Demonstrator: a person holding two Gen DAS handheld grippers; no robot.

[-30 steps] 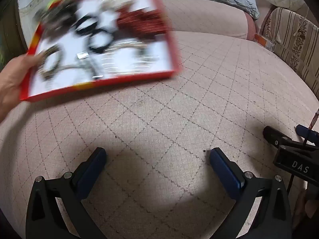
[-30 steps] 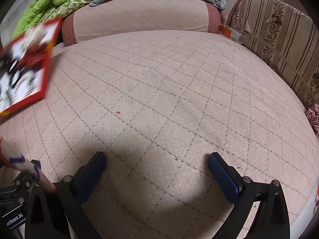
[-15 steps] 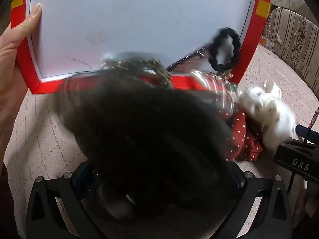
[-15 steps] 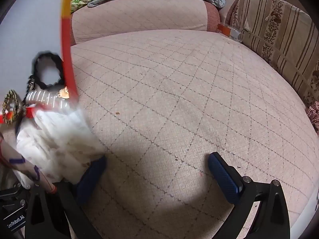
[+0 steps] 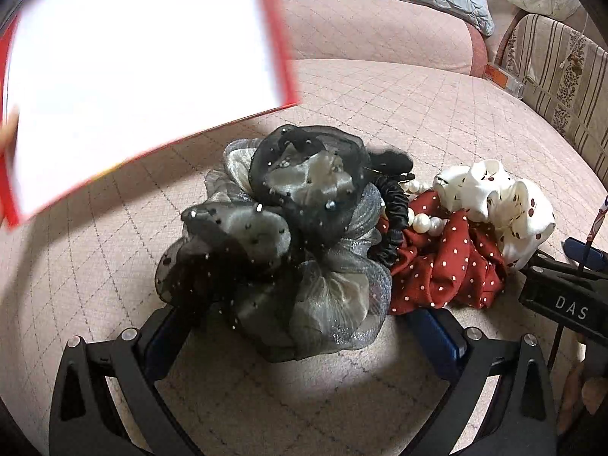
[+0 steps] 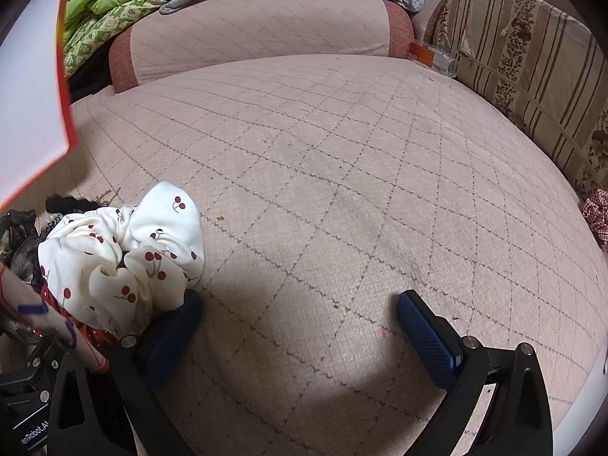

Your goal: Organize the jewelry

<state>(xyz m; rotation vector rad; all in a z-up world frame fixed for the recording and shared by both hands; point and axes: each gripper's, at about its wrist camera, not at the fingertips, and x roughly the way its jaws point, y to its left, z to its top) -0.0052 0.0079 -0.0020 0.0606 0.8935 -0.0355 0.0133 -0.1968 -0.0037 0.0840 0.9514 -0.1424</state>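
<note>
A heap of hair accessories and jewelry lies unsorted on a quilted pink mattress (image 6: 342, 190), none of it yet set in order. In the left wrist view a grey-and-black tulle scrunchie (image 5: 288, 250) sits at the front of the pile, touching a red polka-dot scrunchie (image 5: 448, 269), a white cherry-print scrunchie (image 5: 494, 197), a thin black satin scrunchie (image 5: 395, 220) and a strand of pearl beads (image 5: 425, 224). A red-rimmed white tray (image 5: 133, 57), blurred and tilted, hangs above the mattress at upper left, empty as far as its visible face shows, with a fingertip at its left edge. The left gripper (image 5: 300, 326) rests with jaws apart on either side of the tulle scrunchie, clamped on nothing; the right gripper (image 6: 300, 323) also stands with jaws apart, its left finger just beside the cherry-print piece and bare quilt between its fingers. Every item appears to remain to be separated and placed, so the task looks to be at its very start. Open mattress stretches wide to the right and ahead of the pile; a bolster (image 6: 258, 30) bounds the far side, a striped cushion (image 6: 532, 57) the right, and the tray crowds the air at left.
</note>
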